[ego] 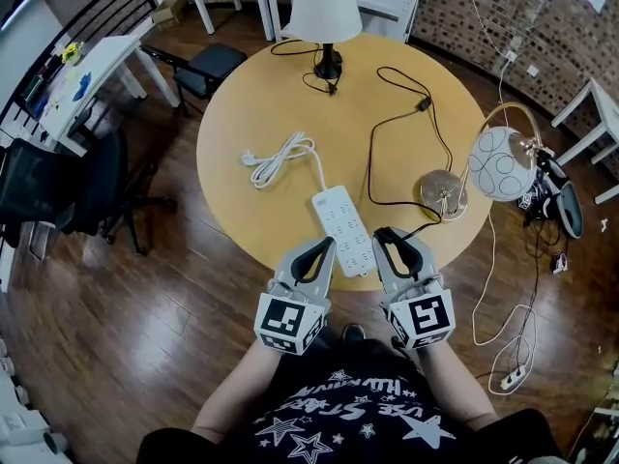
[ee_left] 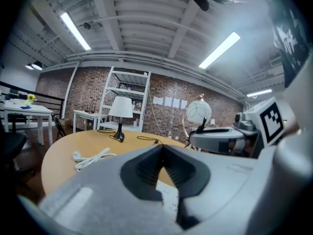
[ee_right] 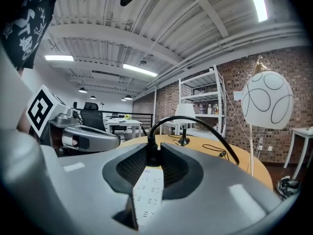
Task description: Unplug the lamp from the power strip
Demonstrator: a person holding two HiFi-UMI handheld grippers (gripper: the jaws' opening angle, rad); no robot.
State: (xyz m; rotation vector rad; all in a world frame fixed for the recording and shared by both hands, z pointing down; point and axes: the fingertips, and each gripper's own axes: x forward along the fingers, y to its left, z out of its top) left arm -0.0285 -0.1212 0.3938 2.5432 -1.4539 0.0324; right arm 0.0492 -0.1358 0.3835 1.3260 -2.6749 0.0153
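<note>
A white power strip [ego: 340, 222] lies on the round wooden table [ego: 251, 201], its near end towards me; it also shows below the jaws as the strip [ee_right: 146, 190] and the strip [ee_left: 166, 195]. My right gripper [ego: 392, 235] is shut on a black plug [ee_right: 152, 155] at its tips, over the strip's near right edge. I cannot tell if the pins are clear. The plug's black cord [ego: 372, 162] loops back to the globe lamp [ego: 501, 162]. My left gripper [ego: 321, 245] hangs shut and empty by the strip's left side.
A white-shaded lamp [ego: 326, 8] stands at the table's far edge with its own black cord. The strip's white cable [ego: 280, 158] lies coiled at centre left. Chairs [ego: 208, 66] and white tables ring the round table; another power strip [ego: 511, 377] lies on the floor at right.
</note>
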